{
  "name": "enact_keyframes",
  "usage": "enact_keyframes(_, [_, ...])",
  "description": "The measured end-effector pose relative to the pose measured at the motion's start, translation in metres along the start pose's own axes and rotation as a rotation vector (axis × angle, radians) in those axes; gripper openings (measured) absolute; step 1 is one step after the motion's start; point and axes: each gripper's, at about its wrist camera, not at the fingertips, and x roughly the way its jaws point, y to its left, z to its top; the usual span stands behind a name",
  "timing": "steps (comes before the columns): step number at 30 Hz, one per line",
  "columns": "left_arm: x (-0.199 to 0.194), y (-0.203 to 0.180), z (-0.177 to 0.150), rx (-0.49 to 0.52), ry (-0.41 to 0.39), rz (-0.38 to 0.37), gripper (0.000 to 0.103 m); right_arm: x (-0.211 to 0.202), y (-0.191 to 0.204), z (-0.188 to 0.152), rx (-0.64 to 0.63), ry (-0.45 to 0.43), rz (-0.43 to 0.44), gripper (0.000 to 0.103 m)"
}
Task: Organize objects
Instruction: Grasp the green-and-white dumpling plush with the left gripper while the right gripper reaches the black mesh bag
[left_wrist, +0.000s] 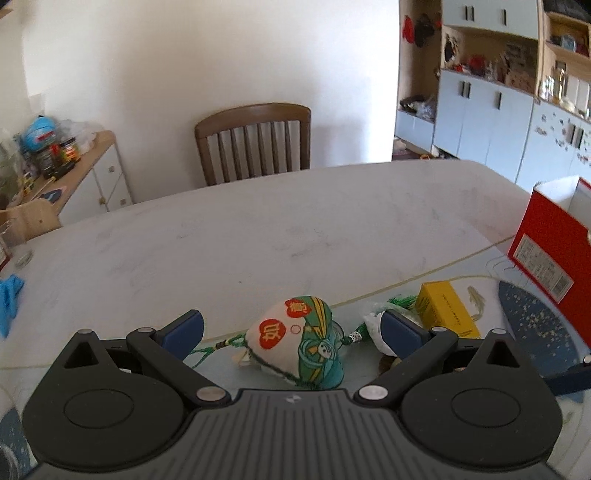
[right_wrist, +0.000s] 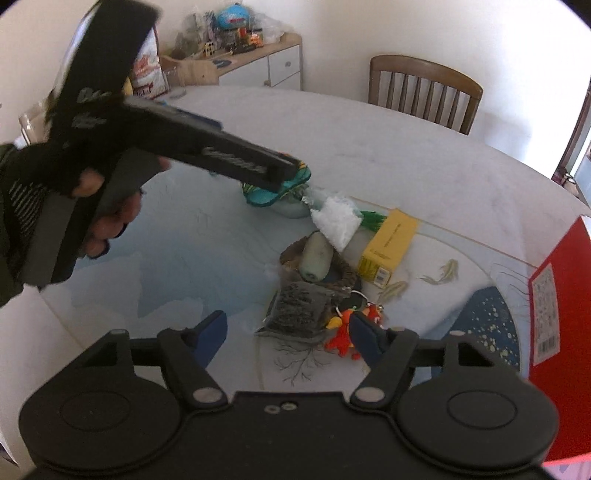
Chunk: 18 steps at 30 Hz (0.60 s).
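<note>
Embroidered sachet (left_wrist: 295, 341) lies on the worktop (left_wrist: 258, 240), just left of the yellow box (left_wrist: 445, 308), red box (left_wrist: 550, 251) beyond. My left fingers (left_wrist: 291, 328) straddle it, apart, nothing clamped. Step: pre-grasp, I judge. Next: lower, close on it. Right fingers (right_wrist: 288, 332) apart too, over the keychain pile.

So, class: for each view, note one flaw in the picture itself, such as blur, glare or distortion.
Left wrist view: the fisheye bows the table edge, and the shelves at top right are soft. Right wrist view: dark corners frame the picture, the hand at left is blurred, and the far right is washed out by bright light.
</note>
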Motion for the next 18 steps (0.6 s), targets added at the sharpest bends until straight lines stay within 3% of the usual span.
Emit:
enact_keyframes(3, [0.013, -0.002, -0.002, 0.019, 0.017, 0.0, 0.103, 0.008, 0.005, 0.001, -0.021, 0.01, -0.006, 0.064])
enact_keyframes(16, [0.03, -0.007, -0.013, 0.053, 0.019, 0.005, 0.101, 0.038, 0.017, 0.002, -0.108, 0.057, -0.104, 0.053])
enact_keyframes(18, [0.03, -0.006, -0.015, 0.051, 0.019, -0.003, 0.093, 0.039, 0.019, 0.002, -0.119, 0.06, -0.109, 0.052])
